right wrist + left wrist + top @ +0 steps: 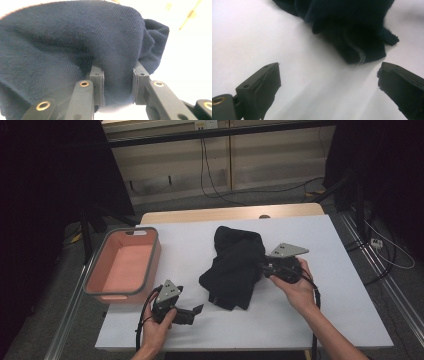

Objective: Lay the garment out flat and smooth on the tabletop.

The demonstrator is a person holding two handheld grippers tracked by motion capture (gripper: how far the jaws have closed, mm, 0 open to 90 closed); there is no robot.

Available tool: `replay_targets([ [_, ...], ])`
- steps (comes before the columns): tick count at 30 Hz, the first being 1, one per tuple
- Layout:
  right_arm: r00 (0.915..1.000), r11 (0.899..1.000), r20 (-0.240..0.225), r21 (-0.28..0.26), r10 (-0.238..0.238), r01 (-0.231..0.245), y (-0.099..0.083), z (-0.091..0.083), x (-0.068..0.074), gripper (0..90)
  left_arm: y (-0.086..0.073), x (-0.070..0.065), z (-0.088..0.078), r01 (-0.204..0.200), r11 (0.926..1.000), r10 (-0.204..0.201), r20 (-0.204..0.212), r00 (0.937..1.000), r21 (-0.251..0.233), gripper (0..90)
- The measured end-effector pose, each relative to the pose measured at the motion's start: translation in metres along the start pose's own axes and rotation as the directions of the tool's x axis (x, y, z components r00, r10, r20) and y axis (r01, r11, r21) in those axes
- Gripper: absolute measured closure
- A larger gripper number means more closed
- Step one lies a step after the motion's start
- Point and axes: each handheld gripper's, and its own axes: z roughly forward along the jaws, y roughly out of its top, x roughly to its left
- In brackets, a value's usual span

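Garment [235, 267], one dark knit piece (navy up close), lies crumpled in the middle of the single white worktop [350, 310]. One pink bin [125, 265] sits at the worktop's left edge. Two grippers are in hand: the right gripper [117, 86] is clamped on a fold of the garment, and the left gripper [328, 82] hovers spread wide, holding nothing, near the fabric's ribbed hem.

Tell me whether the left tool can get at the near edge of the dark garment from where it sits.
Probably yes: the left tool is open, aimed at the dark garment, with bare white table between them.
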Motion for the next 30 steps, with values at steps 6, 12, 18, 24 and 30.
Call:
replay_targets([
  [6,0.9971,0.999,0.065,0.029,0.04,-0.042,-0.011,0.003,-0.02,70.1,0.0,0.0,0.0,0.0,1.0,0.0,-0.001,1.0,0.0,4.7],
  [12,0.989,0.993,0.127,0.08,0.076,-0.087,-0.031,0.01,-0.044,69.9,0.0,-0.001,0.003,-0.003,0.9999,0.003,0.003,1.0,0.01,4.7],
  [18,0.9856,0.988,0.115,0.076,0.124,-0.133,-0.035,0.011,-0.047,51.8,0.0,0.0,0.003,-0.002,0.9999,0.002,0.006,1.0,0.011,4.7],
  [24,0.9886,0.994,0.115,0.046,0.097,-0.103,-0.02,-0.002,-0.034,35.4,0.0,0.0,0.004,-0.004,0.9998,0.004,0.008,1.0,0.017,4.7],
  [30,0.9945,0.999,0.099,-0.011,0.034,-0.033,0.002,-0.015,-0.012,24.5,0.0,0.0,0.004,0.0,0.9999,0.0,0.011,0.9999,0.013,4.7],
])
